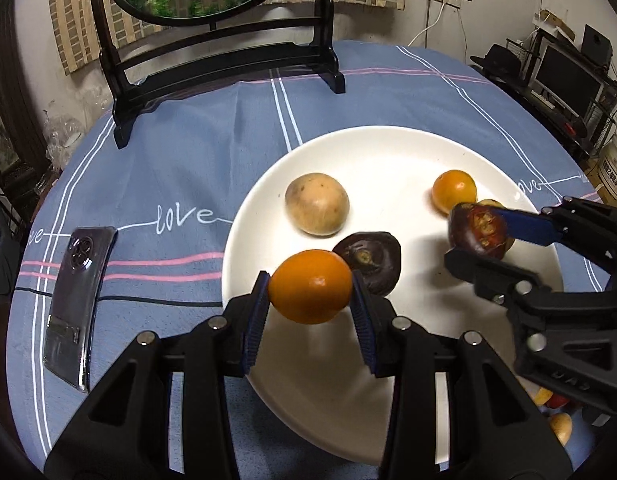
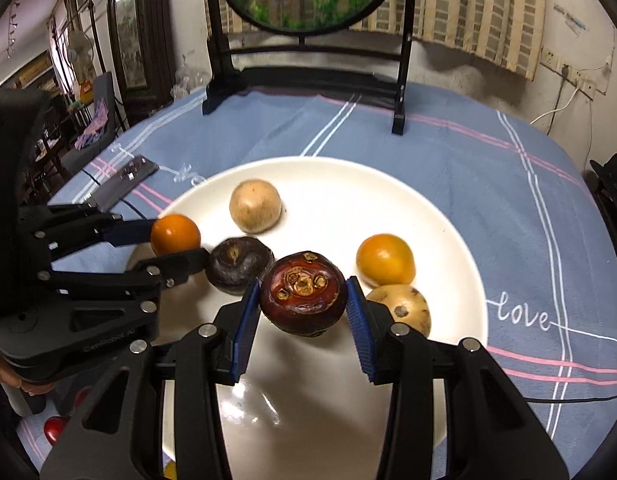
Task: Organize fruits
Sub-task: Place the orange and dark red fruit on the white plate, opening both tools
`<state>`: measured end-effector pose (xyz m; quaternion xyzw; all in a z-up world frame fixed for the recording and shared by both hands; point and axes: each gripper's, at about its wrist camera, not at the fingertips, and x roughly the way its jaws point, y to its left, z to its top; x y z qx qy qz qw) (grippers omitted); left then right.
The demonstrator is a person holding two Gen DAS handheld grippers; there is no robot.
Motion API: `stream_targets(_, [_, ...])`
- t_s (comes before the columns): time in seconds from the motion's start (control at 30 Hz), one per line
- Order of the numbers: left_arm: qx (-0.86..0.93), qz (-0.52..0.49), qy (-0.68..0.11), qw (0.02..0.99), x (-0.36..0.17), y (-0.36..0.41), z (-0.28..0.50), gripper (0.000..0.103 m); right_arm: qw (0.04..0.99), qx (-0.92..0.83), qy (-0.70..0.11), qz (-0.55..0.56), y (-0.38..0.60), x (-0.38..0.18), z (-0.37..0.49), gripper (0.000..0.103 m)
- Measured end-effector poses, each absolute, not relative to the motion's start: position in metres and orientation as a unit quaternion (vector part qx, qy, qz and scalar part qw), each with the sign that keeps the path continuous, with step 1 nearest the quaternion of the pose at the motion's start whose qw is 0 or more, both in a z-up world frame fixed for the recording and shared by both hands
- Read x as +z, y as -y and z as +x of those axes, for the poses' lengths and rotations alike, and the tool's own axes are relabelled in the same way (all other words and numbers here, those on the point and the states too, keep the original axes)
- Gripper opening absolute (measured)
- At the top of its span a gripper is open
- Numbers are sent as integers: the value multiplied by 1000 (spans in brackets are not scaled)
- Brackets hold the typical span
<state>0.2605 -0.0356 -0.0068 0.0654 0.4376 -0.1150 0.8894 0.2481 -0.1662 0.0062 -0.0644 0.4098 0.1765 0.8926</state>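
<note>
Orange (image 1: 310, 286) clamped between the blue pads of the left gripper (image 1: 311, 300), held above the 7 o'clock edge of the white plate (image 1: 388, 148). Right gripper (image 2: 304, 312) grips a dark red fruit (image 2: 303, 293) over the plate's middle. On the plate: 2 tan fruits, 1 orange fruit (image 2: 385, 259), 1 dark purple fruit (image 2: 240, 263). Phone (image 1: 78, 300) lies at 9 o'clock on the blue cloth (image 1: 188, 160).

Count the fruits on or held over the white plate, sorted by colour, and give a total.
Orange: 2, one in the left gripper, one lying on the plate.
Tan: 2.
Dark purple-brown: 2, one in the right gripper, one lying on the plate.
Total: 6
</note>
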Motion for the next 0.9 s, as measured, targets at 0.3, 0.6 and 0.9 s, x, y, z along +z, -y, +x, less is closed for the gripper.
stream_targets(0.3, [-115,58,-442,888,-7,33,261,41,879,173,-437,-76,162,-10,255,43])
stream_targets(0.6, [-109,61,-447,886,-9,31,259,46,868,171,-455,-100,149,-14,258,49])
stream_targets(0.9, [-111,47,-396,910,35,21,224,69,888,178,-418,-74,164,22,222,51])
